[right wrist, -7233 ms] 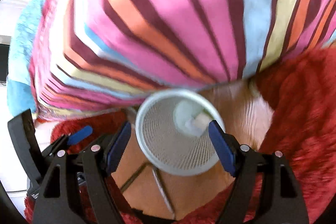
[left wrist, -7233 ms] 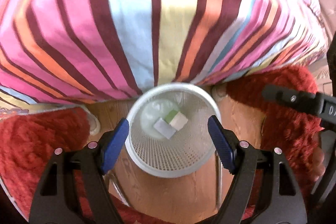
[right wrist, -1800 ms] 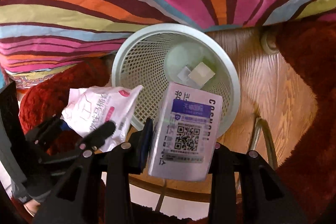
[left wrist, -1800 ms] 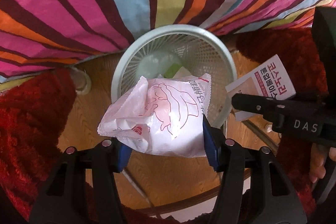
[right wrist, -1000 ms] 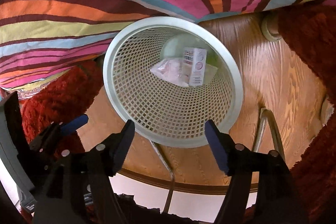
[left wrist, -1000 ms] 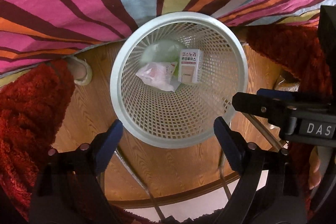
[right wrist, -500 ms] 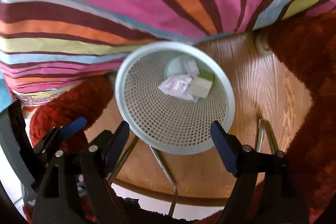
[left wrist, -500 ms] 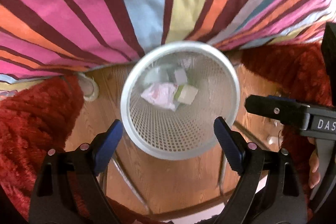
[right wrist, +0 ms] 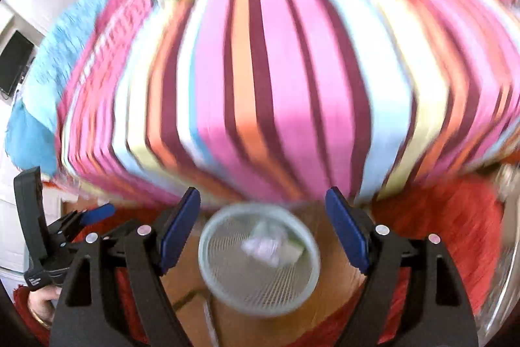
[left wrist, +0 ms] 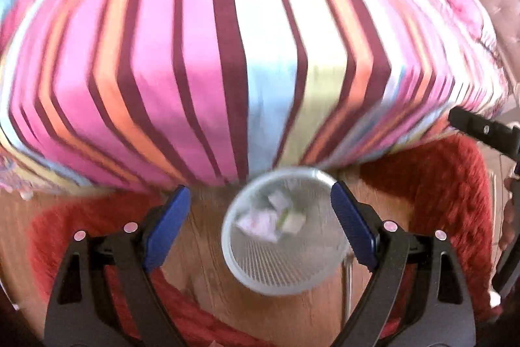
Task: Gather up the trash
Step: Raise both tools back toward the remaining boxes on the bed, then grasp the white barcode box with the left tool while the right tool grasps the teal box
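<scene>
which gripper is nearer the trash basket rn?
Roughly even; neither clearly nearer. Left gripper and right gripper both hang open above the basket, empty.

The white mesh wastebasket (left wrist: 286,233), earlier large at frame centre, now sits small at lower centre, with the pink wrapper (left wrist: 256,223) and small carton (left wrist: 294,220) lying inside.

The mesh bin (left wrist: 286,269) stands open-topped on bare wooden floor (left wrist: 201,252), its mouth clear from above, with wrappers (left wrist: 260,221) only at the bottom. The striped bed (left wrist: 227,70) rises just behind its rim, and red rugs (left wrist: 448,191) flank it on both sides.
</scene>
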The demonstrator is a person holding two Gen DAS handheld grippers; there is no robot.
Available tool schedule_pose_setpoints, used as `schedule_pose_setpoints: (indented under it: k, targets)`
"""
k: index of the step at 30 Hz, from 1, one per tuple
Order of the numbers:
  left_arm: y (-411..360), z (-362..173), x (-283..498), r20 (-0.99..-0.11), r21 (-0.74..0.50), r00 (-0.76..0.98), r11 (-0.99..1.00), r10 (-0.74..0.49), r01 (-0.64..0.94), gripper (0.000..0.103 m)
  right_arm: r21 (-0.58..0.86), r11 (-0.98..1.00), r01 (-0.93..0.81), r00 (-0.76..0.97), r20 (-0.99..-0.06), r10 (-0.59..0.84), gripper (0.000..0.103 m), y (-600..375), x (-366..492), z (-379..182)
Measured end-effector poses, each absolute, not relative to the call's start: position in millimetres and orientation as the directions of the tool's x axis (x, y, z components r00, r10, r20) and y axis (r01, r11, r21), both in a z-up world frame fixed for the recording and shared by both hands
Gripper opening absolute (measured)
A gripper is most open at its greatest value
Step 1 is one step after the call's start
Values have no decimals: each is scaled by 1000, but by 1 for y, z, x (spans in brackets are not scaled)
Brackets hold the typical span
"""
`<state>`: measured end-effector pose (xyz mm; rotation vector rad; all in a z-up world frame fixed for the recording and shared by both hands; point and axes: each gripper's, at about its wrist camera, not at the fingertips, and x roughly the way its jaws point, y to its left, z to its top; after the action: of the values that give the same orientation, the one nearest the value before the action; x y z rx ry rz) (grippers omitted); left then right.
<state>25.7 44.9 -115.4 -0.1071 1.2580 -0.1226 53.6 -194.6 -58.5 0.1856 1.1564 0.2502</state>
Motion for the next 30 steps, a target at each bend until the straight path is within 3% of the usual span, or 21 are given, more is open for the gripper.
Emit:
schedule_pose_setpoints:
  k: [14, 25, 30]
  targets:
    - [56, -49, 149, -853, -10, 519, 998, -44, 67, 86, 154, 963, -223, 650, -713, 264, 75, -193, 151, 13]
    - [56, -38, 239, -803, 156, 593, 980, 55, 121, 86, 95, 956, -278, 672, -692, 264, 75, -180, 212, 22]
    - [56, -38, 269, -800, 168, 599, 973, 40, 159, 86, 53, 939, -339, 661, -698, 277, 75, -169, 240, 22]
